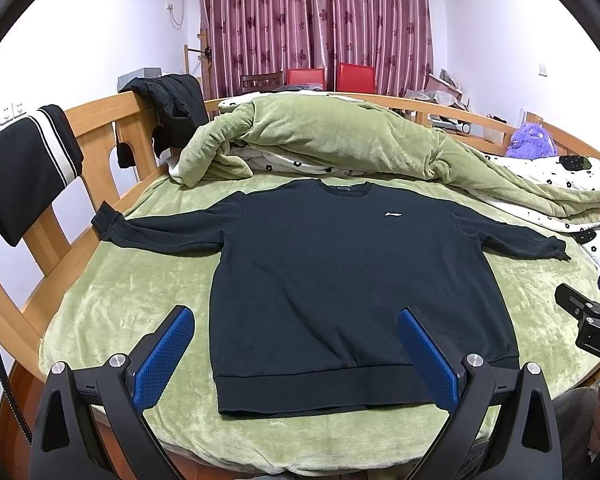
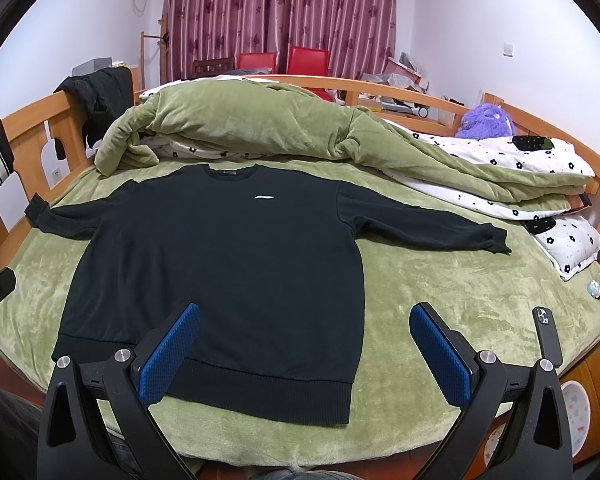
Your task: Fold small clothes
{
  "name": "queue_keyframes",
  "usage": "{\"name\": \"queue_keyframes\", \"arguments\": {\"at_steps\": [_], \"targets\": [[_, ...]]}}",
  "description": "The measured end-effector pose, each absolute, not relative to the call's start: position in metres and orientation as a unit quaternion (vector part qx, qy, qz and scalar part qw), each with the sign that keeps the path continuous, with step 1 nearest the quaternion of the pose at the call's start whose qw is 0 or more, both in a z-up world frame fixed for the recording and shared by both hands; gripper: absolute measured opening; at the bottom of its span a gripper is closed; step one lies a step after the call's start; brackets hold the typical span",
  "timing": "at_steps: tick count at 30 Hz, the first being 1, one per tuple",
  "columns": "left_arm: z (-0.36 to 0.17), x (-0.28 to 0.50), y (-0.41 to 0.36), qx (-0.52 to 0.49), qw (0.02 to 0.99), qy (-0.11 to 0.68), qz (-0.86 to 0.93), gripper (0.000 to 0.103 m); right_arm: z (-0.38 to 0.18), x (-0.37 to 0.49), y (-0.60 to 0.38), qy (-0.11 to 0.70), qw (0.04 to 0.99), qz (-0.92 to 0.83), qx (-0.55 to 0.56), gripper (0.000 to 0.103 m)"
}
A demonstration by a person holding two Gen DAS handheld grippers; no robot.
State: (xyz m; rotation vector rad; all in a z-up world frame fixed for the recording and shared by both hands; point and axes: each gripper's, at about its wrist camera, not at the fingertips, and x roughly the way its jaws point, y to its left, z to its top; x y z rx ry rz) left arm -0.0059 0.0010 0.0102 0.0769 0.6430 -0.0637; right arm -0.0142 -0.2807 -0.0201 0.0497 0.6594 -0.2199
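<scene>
Left wrist view: I see black sweater (image 1: 340,280) flat on bed (image 1: 120,300), sleeves spread; left tool (image 1: 296,332) and right tool (image 2: 304,328) both released, hovering near hem.

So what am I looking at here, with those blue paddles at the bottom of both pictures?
Those paddles are the fingers of hand-held tongs; a person holds one pair in each hand. Each pair carries a wide-angle camera looking forward along its fingers, so one picture comes from the left tongs and the other from the right tongs. Both pairs are open and hold nothing. Before them a dark sweatshirt lies flat on a green bed cover, front up, sleeves spread out. Behind it is a bunched quilt. A phone lies near the bed's right edge. The sweatshirt is waiting to be folded.
</scene>
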Motion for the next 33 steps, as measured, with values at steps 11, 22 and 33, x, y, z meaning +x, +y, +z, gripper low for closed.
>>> {"name": "queue_keyframes", "arguments": {"at_steps": [11, 22, 33], "targets": [[0.011, -0.001, -0.010, 0.014, 0.949, 0.310, -0.051, 0.102, -0.012, -0.014, -0.279, 0.326, 0.940, -0.098, 0.025, 0.103], [0.014, 0.020, 0.006, 0.027, 0.950, 0.306, -0.045, 0.102, -0.019, 0.006, -0.261, 0.337, 0.939, -0.072, 0.006, 0.103], [-0.033, 0.133, 0.096, -0.059, 0.921, 0.386, -0.002, 0.098, -0.026, 0.069, -0.264, 0.365, 0.929, -0.059, 0.012, 0.103]]}}
